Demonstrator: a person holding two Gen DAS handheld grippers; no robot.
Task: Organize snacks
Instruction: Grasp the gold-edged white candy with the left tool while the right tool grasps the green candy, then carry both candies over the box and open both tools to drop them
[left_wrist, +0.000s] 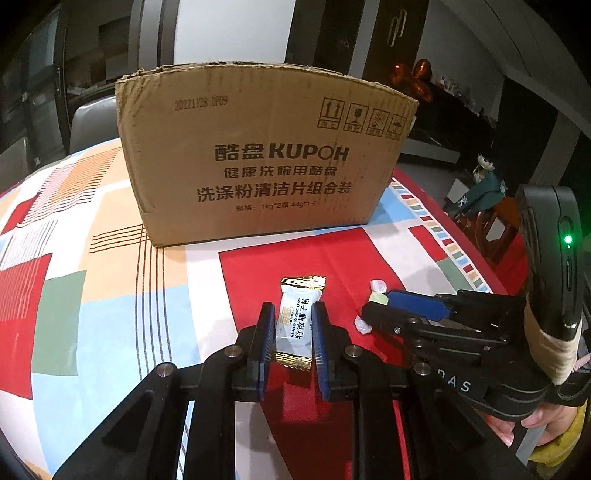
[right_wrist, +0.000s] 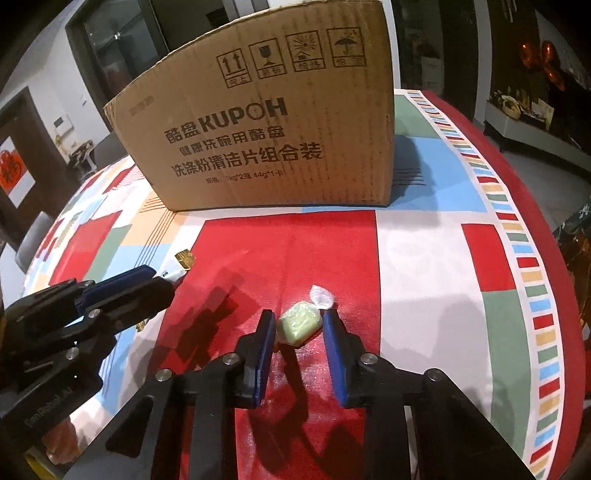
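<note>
A white and gold coconut candy (left_wrist: 297, 320) lies on the tablecloth between the fingers of my left gripper (left_wrist: 293, 314), whose pads touch its sides. A pale green candy in a clear twist wrapper (right_wrist: 300, 322) lies between the fingers of my right gripper (right_wrist: 300, 320), with a gap on its right side. In the left wrist view the green candy (left_wrist: 377, 297) lies by the right gripper (left_wrist: 384, 304). In the right wrist view the left gripper (right_wrist: 162, 280) covers most of the coconut candy (right_wrist: 181, 264). An open-topped cardboard box (left_wrist: 258, 155) stands behind both.
The table has a patterned cloth (left_wrist: 92, 295) of red, blue, orange and green blocks. Its right edge (right_wrist: 554, 295) curves down near the right gripper. A grey chair back (left_wrist: 92, 122) stands behind the box. Dark furniture and clutter (left_wrist: 480, 206) lie beyond the table on the right.
</note>
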